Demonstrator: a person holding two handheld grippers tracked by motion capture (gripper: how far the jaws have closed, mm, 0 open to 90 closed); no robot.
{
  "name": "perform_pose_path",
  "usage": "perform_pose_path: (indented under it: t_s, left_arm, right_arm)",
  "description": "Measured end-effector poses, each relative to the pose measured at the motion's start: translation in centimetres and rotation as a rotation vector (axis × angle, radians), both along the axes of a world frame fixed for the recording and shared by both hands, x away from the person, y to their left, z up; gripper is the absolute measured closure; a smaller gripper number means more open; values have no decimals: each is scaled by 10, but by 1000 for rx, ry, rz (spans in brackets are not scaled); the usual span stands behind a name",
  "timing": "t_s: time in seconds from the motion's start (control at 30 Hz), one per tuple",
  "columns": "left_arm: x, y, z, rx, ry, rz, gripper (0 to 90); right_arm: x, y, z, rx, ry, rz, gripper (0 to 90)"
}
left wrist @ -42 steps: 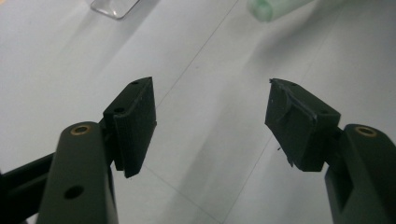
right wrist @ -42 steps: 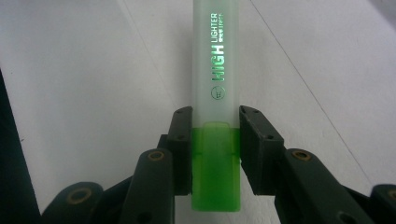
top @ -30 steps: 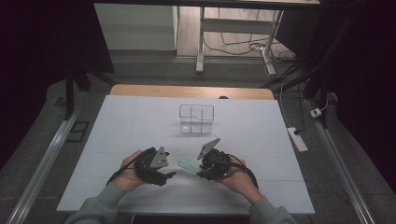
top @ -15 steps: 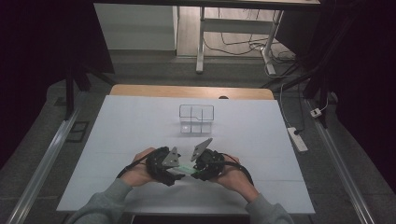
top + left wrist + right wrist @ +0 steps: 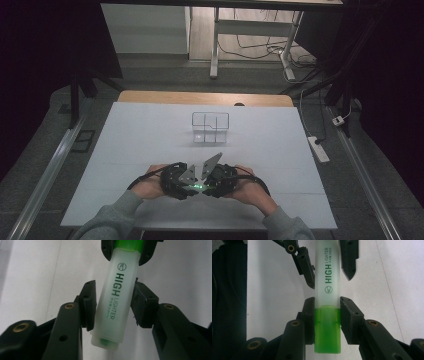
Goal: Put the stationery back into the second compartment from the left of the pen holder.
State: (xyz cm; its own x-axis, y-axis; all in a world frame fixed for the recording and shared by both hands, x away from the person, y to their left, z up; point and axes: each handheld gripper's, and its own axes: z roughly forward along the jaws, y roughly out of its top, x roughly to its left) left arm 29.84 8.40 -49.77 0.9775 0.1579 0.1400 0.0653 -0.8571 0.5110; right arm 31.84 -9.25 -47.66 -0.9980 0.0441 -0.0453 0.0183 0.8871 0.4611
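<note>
A highlighter (image 5: 117, 297) with a frosted pale barrel and a bright green end hangs just above the white table (image 5: 150, 145), spanning the two grippers. My right gripper (image 5: 327, 305) is shut on the green end (image 5: 327, 330). My left gripper (image 5: 113, 290) has just been closing, and its pads (image 5: 90, 302) now touch both sides of the frosted barrel (image 5: 328, 277). In the high view the two grippers meet tip to tip near the front edge, left gripper (image 5: 192, 186) and right gripper (image 5: 205, 187), with the highlighter (image 5: 198, 187) showing as a green glint between them.
A clear box (image 5: 210, 127) with compartments stands at the table's middle, beyond the hands. A wooden strip (image 5: 205, 97) runs along the far edge. On the floor to the right lies a power strip (image 5: 318, 148). A metal rail (image 5: 50, 170) runs along the left side.
The left hand has moved right until its gripper met the right one. Its jaws have narrowed onto the highlighter's barrel. The right gripper has stayed put.
</note>
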Motion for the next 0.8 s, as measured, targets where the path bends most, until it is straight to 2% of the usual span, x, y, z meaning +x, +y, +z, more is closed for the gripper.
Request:
perform_pose_path:
  t_s: [0.03, 0.1, 0.17, 0.2, 0.27, 0.4, 0.53, 0.6, 0.8]
  left_arm:
    - [0, 0, 0, 3, 9, -9, 583]
    - [-1, 0, 0, 16, -3, -14, 602]
    - [-1, 1, 1, 6, -7, -18, 627]
    - [-2, 1, 1, -13, 0, -12, 638]
    - [0, 2, 2, -22, -8, 1, 645]
    - [3, 8, 0, -38, -8, 35, 647]
    - [7, 13, -1, -52, -6, 63, 647]
    - [8, 15, -1, -72, -5, 82, 647]
    - [12, 23, 1, -116, -21, 142, 647]
  right_arm:
    - [0, 0, -1, 1, 1, 5, 662]
    - [0, 0, -1, 0, -2, 9, 653]
    - [1, -1, 0, 10, -8, -5, 632]
    - [3, -3, 0, 26, -6, -13, 616]
    - [6, -7, 1, 68, 18, -51, 597]
    - [11, -15, 2, 116, 24, -140, 498]
    - [16, -23, 3, 188, 23, -198, 417]
    - [17, -26, 4, 206, 9, -222, 388]
    - [21, -41, 9, 315, -10, -318, 356]
